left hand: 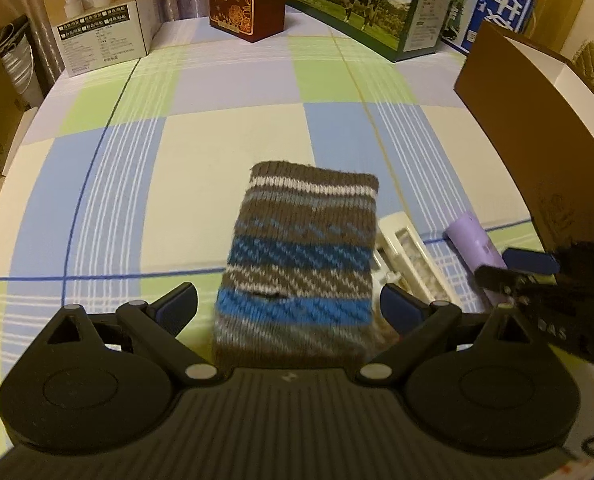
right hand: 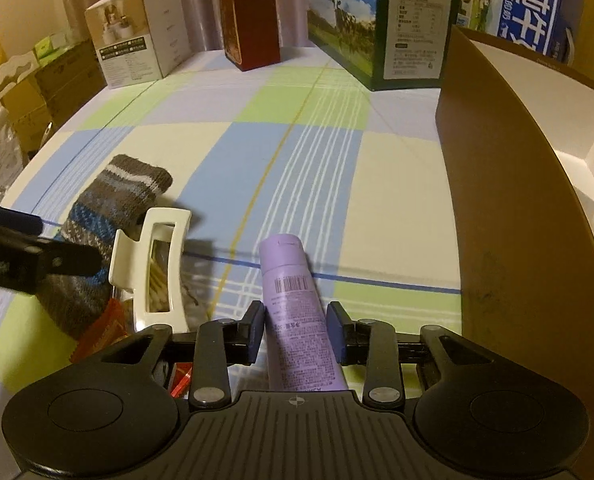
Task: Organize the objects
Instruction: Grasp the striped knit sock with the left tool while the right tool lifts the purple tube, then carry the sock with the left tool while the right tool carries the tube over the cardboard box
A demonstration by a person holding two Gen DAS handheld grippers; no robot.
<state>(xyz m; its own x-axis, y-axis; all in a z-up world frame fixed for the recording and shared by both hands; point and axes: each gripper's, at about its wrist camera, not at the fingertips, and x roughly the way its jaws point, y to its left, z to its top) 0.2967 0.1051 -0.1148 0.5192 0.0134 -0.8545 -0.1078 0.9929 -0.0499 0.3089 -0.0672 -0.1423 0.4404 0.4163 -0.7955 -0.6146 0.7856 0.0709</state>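
Observation:
A knitted sock (left hand: pixel 297 256) striped brown, blue and white lies on the checked tablecloth (left hand: pixel 217 152). My left gripper (left hand: pixel 289 300) is open, one finger on each side of the sock without touching it. A lilac tube (right hand: pixel 293 304) lies lengthwise between the fingers of my right gripper (right hand: pixel 297 332). Its left pad is against the tube, and a thin gap shows at the right pad. In the left wrist view the tube (left hand: pixel 473 244) and the right gripper (left hand: pixel 529 268) are at the right. The sock (right hand: pixel 97 216) and the left gripper's finger (right hand: pixel 37 248) appear at the left of the right wrist view.
A cream hair claw clip (right hand: pixel 157 256) lies between sock and tube, and an orange packet (right hand: pixel 105 328) pokes out beneath them. An open brown box (right hand: pixel 509 200) stands close on the right. Cartons (left hand: pixel 349 4) and a dark red box (left hand: pixel 241 0) line the far edge.

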